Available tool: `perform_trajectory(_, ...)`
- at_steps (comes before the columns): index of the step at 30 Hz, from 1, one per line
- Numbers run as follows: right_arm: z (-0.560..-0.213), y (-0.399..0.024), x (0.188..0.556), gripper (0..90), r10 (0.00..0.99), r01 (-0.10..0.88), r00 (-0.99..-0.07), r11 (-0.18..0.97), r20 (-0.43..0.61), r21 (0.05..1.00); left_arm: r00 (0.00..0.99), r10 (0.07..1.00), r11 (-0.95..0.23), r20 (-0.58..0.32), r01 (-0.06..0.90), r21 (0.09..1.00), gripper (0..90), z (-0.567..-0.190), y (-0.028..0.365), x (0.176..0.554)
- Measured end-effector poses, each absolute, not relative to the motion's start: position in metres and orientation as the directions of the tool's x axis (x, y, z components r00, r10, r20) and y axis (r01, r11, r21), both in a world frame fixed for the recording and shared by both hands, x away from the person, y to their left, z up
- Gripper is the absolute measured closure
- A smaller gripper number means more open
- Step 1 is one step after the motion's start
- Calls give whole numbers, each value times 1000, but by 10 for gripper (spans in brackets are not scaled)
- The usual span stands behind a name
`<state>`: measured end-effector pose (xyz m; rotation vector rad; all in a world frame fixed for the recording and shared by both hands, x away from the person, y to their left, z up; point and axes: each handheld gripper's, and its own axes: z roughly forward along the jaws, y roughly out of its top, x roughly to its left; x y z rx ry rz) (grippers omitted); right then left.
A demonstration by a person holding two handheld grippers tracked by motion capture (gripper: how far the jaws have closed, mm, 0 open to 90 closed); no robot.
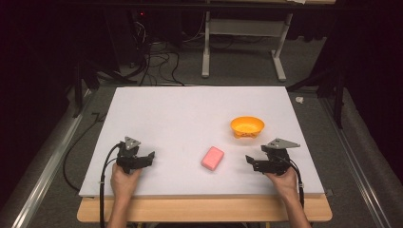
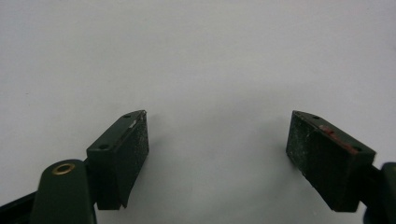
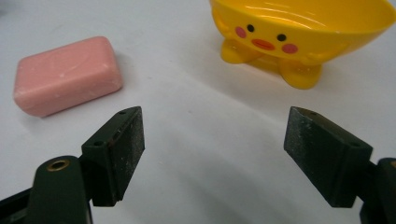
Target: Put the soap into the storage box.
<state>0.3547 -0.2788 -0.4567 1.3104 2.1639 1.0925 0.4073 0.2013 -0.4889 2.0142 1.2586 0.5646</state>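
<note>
soap: pink bar of soap (image 1: 212, 157) lying flat on the white table (image 1: 190, 118), a bit right of centre and low in the high view. In the right gripper view it's up in the upper left (image 3: 67, 74), nothing touching it.

bowl: yellow duck-face bowl (image 1: 247, 127) sits just up and right of the soap in the high view, near it but apart. It stands upright on its little feet and looks empty from here. Top right of the right gripper view (image 3: 299, 32).

right gripper: right gripper (image 1: 252, 164) is at lower right of the high view, near the soap, jaws standing wide with only bare table between them. Pads (image 3: 128, 149) are clear of both soap and bowl.

left gripper: left gripper (image 1: 147, 159) is lower left in the high view, well apart from the soap, jaws also spread wide over bare table, holding nothing.

likely job: my guess is the soap goes into the bowl, right gripper being the closer one.

risk 1: soap is smooth with rounded edges, so if the pads bite near a corner or across the long side, I'd expect it to squirt out or twist.

risk 2: coming in too low could just shove the bar along the table instead of straddling it.

risk 3: the bowl looks light and perched on small feet. Clip its rim on the way over, or drop the soap from high up, and it could tip or skid.

risk 4: the right gripper's cable (image 1: 300, 187) trails near the front table edge and could drag a bit.
</note>
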Motion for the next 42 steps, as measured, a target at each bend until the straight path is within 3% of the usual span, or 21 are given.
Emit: perform_trajectory(42, -447, -214, 354, 152, 759, 490, -647, 341, 73, 802, 437, 899, -290, -3, 603, 743, 218, -489, 202, 408)
